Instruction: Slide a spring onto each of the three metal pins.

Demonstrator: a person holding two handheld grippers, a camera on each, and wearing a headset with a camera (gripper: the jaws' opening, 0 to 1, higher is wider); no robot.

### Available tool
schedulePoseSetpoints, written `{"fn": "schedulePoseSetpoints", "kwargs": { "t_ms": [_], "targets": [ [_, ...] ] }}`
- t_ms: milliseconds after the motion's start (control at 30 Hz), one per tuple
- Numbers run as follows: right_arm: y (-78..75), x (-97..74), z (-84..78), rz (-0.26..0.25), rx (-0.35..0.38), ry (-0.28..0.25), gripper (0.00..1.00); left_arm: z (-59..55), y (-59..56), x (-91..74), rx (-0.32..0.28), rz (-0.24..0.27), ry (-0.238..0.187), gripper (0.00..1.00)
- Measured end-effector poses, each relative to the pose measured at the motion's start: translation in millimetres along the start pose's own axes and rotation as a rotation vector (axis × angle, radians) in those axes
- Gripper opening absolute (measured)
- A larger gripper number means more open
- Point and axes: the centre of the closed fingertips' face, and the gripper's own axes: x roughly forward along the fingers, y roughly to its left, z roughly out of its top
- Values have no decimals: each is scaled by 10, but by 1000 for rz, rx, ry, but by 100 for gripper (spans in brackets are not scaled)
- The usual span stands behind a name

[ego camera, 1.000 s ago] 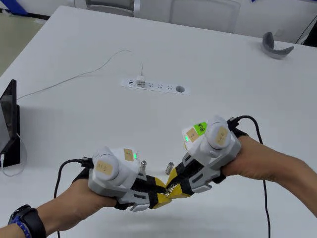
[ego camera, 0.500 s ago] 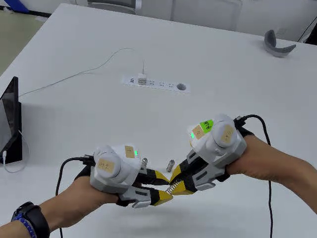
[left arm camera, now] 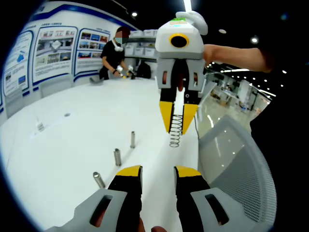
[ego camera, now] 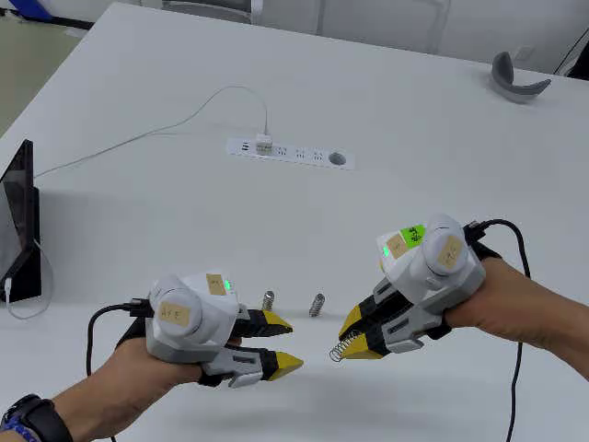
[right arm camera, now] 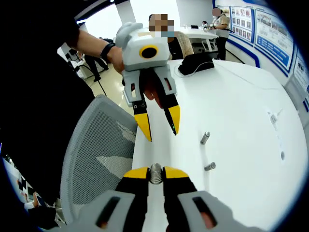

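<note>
Grippers now drawn apart: handover done. Right gripper [ego camera: 352, 339] jaws clamped on spring [ego camera: 339, 350], coil projecting beyond tips. Left gripper [ego camera: 294, 343] jaws apart, empty. Pins [left arm camera: 117, 157] left of left jaws; threading likely next.

Grey-white left gripper [ego camera: 291, 343] and right gripper [ego camera: 352, 340], black jaws tipped yellow; silver spring [ego camera: 342, 347], silver pins [left arm camera: 117, 157]; white table [ego camera: 368, 120].
</note>
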Motion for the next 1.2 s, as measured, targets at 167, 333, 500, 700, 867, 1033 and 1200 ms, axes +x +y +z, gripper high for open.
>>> {"fn": "schedulePoseSetpoints", "kwargs": {
  "t_ms": [167,333,500,700,867,1033,1200],
  "targets": [
    [-127,-4,-201,-49,52,40,12,-94,96,-46,-31,46,5,31],
    [-220,-57,-351,-79,88,54,12,-191,183,-114,-65,94,10,36],
    [-291,-117,-453,-101,114,66,12,-275,253,-180,-90,129,14,39],
    [-390,-182,-533,-126,134,75,12,-330,330,-237,-110,166,20,45],
    [-481,-222,-573,-148,152,79,12,-374,391,-292,-130,199,19,49],
    [-571,-249,-613,-162,170,77,12,-424,437,-347,-150,226,21,53],
    [-656,-238,-651,-178,179,82,12,-472,469,-388,-170,247,22,57]
  ]
}}
